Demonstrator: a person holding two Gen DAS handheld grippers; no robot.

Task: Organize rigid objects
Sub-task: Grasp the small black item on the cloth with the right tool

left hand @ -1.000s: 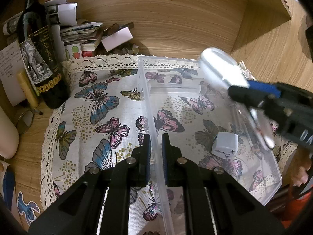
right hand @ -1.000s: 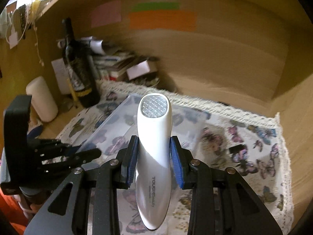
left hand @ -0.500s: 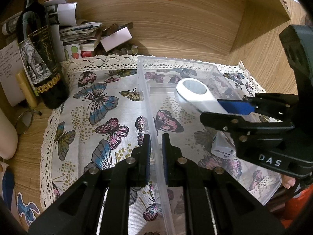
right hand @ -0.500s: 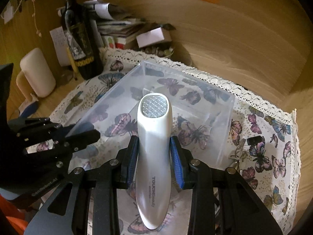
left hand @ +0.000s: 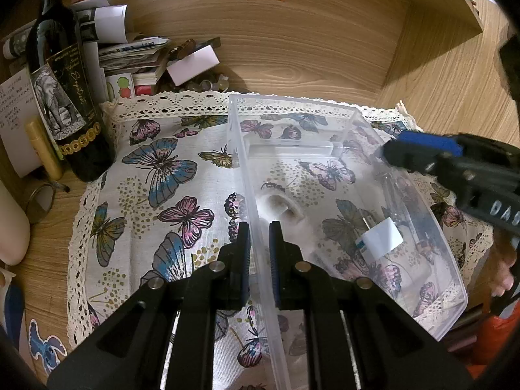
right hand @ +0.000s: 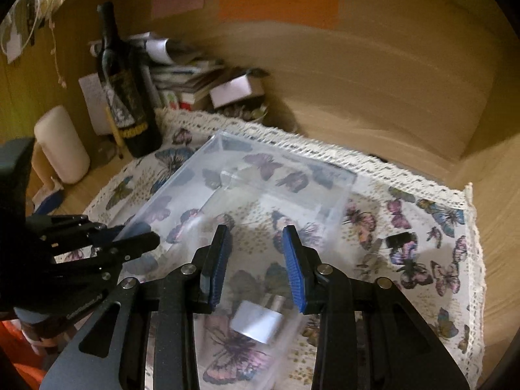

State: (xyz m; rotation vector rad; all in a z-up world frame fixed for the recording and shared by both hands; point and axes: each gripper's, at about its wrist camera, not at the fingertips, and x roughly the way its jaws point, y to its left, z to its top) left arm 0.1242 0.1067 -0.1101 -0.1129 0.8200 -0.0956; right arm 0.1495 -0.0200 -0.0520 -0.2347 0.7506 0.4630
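**Left clamp on bin wall, right jaws apart and empty**

Left gripper [left hand: 259, 243] clenched on the near left wall of the clear plastic bin [left hand: 455, 279]. Right gripper [right hand: 256, 253] above the bin, pads apart, nothing between them. In the bin: 1 white plug adapter [right hand: 256, 321] near the front, 1 blurred white handheld device [left hand: 279, 208] by the left wall. Bin sits on butterfly cloth [left hand: 162, 178]. Behind, left: wine bottle [left hand: 65, 97], paper stack [left hand: 130, 55]

Right wrist view smeared; I cannot resolve the pale object [left hand: 286, 214] inside the clear bin [left hand: 325, 104]. Wine bottle [left hand: 61, 97] top cropped.
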